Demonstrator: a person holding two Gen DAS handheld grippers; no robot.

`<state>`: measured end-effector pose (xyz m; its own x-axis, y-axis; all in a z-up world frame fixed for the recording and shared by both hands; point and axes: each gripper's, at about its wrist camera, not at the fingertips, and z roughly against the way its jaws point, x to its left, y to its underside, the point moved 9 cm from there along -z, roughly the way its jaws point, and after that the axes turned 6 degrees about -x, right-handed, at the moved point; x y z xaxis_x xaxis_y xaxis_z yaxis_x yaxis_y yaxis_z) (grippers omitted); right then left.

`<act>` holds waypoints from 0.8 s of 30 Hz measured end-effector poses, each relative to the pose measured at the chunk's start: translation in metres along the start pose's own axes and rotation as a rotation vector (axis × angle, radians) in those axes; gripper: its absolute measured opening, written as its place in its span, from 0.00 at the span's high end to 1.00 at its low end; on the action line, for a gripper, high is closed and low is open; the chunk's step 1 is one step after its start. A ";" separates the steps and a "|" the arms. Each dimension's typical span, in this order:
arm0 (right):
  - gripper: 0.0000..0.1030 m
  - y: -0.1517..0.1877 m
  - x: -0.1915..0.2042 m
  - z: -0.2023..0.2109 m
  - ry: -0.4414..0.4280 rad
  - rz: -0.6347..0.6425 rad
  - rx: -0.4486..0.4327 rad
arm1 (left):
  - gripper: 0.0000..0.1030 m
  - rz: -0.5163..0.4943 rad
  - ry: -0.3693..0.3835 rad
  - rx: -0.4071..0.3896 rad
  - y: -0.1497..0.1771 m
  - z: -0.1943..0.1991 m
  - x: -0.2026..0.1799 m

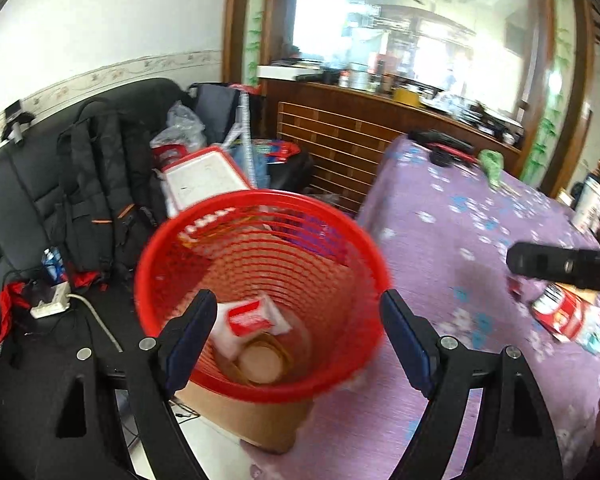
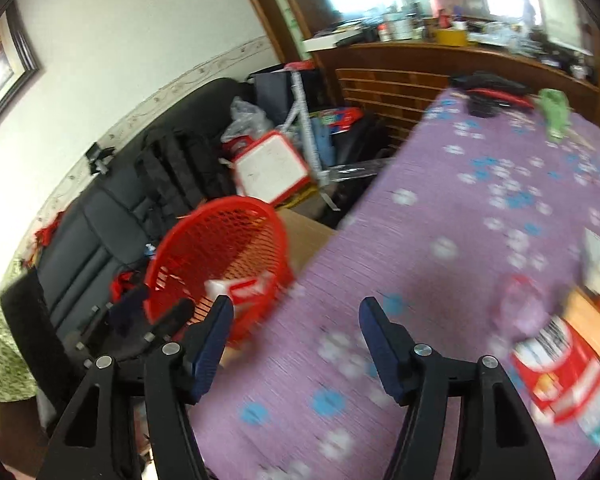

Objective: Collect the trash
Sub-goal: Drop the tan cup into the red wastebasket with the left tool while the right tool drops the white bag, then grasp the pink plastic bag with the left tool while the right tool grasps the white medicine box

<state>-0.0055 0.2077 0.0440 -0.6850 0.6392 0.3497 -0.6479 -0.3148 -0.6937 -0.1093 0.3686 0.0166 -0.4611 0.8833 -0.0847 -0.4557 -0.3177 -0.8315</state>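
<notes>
Both the left gripper point(image 1: 296, 328) and right gripper point(image 2: 296, 340) are hanging with jaws open and empty. The red plastic mesh wastebasket point(image 1: 260, 216) is standing just off the purple flowered surface's point(image 2: 440, 240) left edge, while a red-and-white carton point(image 2: 556, 376) is lying near the right edge; the right gripper, I'd say, should be swinging toward it squarely before closing.

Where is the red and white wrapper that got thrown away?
The red and white wrapper lies near the bottom of the red basket, beside a round brown lid, in the left wrist view; the basket stands left of the purple table.

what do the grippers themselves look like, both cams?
Both alike: left gripper and right gripper have matte black angular linkage arms with triangular cutouts and round silver pivot pins. The fingers are black with dark blue ribbed pads. No cables or markings visible.
</notes>
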 end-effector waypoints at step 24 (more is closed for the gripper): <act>0.17 0.101 -0.258 0.251 0.447 -0.423 -0.353 | 0.20 -0.358 0.288 0.141 0.080 0.004 -0.244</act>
<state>0.0219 -0.1652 0.0422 -0.1469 0.9070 0.3947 -0.6294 0.2221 -0.7447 -0.0358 0.1262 -0.0270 -0.0358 0.9989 0.0286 -0.6556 -0.0019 -0.7551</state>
